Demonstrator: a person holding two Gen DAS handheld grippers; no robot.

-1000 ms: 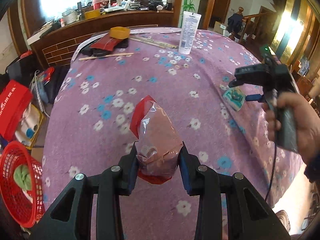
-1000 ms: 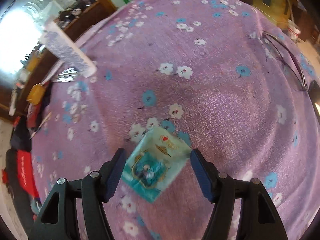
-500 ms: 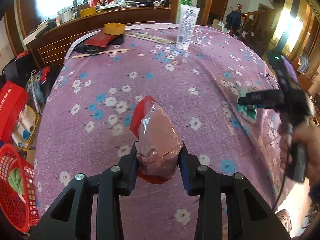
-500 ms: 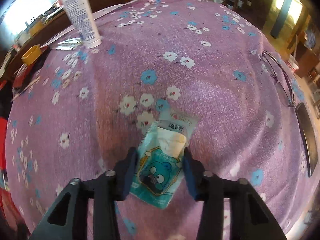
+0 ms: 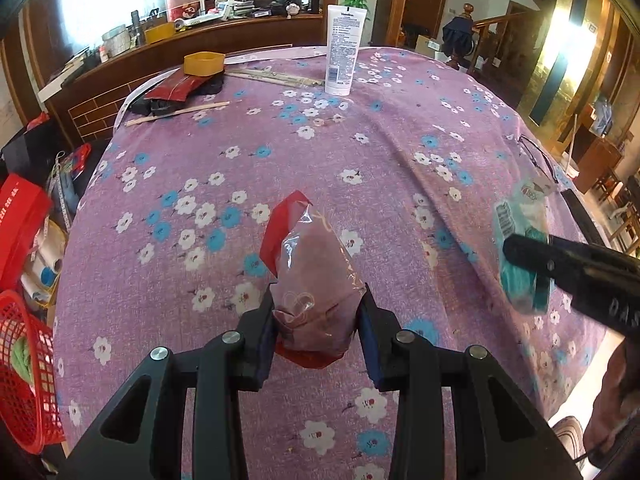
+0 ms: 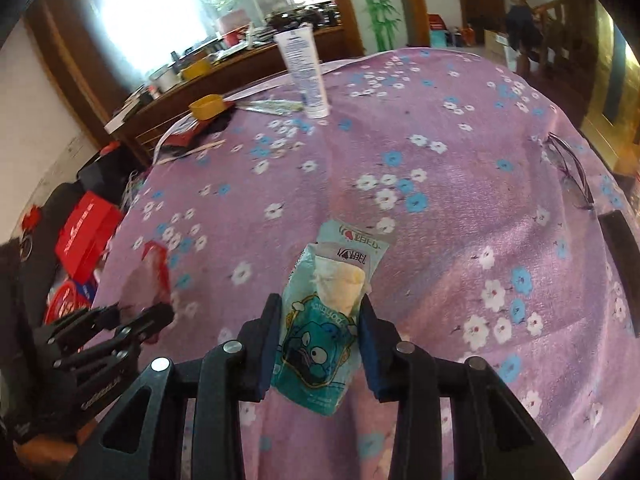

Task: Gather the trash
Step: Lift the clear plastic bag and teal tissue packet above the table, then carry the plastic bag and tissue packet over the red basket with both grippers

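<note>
My left gripper [image 5: 318, 322] is shut on a crumpled clear and red plastic wrapper [image 5: 314, 280] and holds it above the purple flowered tablecloth [image 5: 280, 152]. My right gripper [image 6: 320, 336] is shut on a teal cartoon tissue packet [image 6: 324, 320], lifted off the cloth. The packet also shows in the left wrist view [image 5: 520, 248], gripped at the far right. The left gripper and red wrapper [image 6: 154, 268] appear at the left of the right wrist view.
A red mesh basket [image 5: 24, 364] stands on the floor at the left. A white lotion tube [image 5: 340, 48], a yellow dish [image 5: 203, 63], chopsticks [image 5: 176, 113] and a dark red pouch [image 5: 172, 89] lie at the far side. Glasses [image 6: 572, 172] lie at the right edge.
The right gripper closed on the teal packet and lifted it off the cloth, swinging level. The left gripper keeps holding the red wrapper, little moved.
</note>
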